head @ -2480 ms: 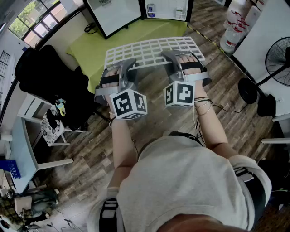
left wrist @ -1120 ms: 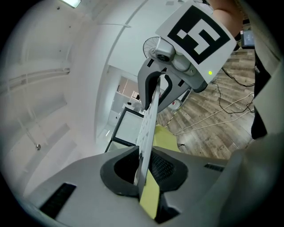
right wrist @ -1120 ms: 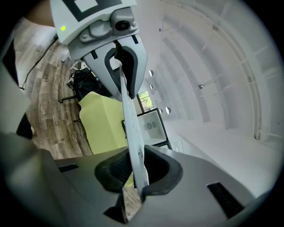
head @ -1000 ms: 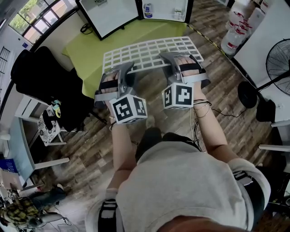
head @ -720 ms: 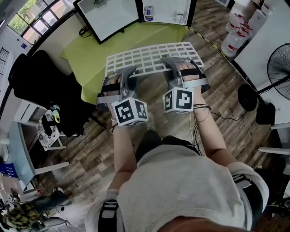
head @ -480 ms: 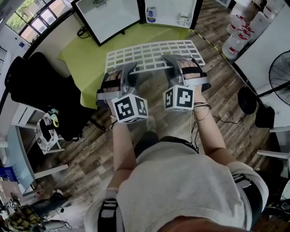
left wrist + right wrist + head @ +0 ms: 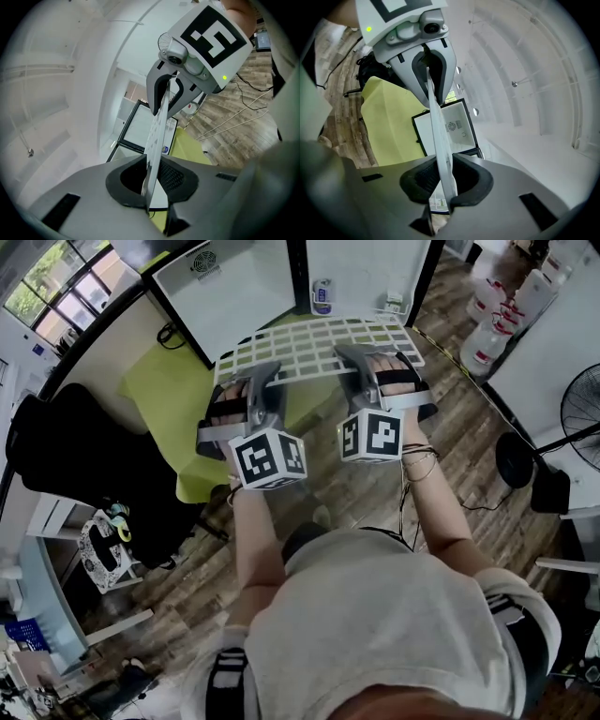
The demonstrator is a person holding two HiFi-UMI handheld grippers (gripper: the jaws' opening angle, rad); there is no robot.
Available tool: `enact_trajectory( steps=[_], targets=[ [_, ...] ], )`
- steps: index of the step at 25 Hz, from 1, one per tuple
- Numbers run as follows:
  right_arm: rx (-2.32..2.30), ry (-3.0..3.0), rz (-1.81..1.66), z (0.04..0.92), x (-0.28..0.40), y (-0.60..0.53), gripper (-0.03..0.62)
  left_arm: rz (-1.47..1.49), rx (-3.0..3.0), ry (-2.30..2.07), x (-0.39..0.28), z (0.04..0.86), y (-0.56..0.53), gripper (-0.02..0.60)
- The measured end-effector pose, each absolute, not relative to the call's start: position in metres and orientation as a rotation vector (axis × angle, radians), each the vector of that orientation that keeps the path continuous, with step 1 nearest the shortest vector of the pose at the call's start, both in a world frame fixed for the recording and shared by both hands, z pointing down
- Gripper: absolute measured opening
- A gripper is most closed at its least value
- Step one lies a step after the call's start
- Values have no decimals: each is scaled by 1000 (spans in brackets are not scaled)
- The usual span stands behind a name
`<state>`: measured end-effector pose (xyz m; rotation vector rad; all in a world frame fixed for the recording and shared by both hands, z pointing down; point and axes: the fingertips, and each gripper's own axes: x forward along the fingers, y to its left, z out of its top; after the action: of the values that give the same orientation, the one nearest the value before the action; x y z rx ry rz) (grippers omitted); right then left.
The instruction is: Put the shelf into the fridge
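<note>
The white grid shelf (image 7: 314, 341) hangs level in the air, gripped at its near edge by both grippers. My left gripper (image 7: 263, 379) is shut on its left part and my right gripper (image 7: 352, 358) on its right part. Just beyond the shelf's far edge stands the open fridge (image 7: 234, 282) with its white inside. In the left gripper view the shelf (image 7: 158, 126) runs edge-on between the pads of the left gripper (image 7: 152, 177), with the fridge (image 7: 137, 130) behind. The right gripper view shows the same: shelf (image 7: 437, 126), right gripper (image 7: 443, 182), fridge (image 7: 451, 127).
A green cloth (image 7: 173, 413) lies under and to the left of the shelf. A small bottle (image 7: 322, 296) sits at the fridge's foot. A black chair (image 7: 75, 460) is at the left, a fan (image 7: 583, 418) and water bottles (image 7: 506, 301) at the right.
Both grippers have carried the shelf forward; the fridge is now nearer and the green cloth has slid down and left in the head view. The grip on the shelf is unchanged.
</note>
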<state>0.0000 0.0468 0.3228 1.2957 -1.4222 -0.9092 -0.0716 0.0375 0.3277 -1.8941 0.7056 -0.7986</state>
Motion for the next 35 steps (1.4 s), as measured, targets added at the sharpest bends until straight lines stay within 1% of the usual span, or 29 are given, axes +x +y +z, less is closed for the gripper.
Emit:
enact_trajectory(
  steps=[8,21,35],
  targets=[
    [1279,-1411,-919,326,-8,-11,67,-813,-1903,695,-80,330,-22,67],
    [1242,-1465,-895,350,-15,-59,66,-874,-1913,694,-86,353,-67,66],
    [1223,-1553,-1017,330,7,-165,66,-925,-1820,812,-64,330,-165,64]
  ],
)
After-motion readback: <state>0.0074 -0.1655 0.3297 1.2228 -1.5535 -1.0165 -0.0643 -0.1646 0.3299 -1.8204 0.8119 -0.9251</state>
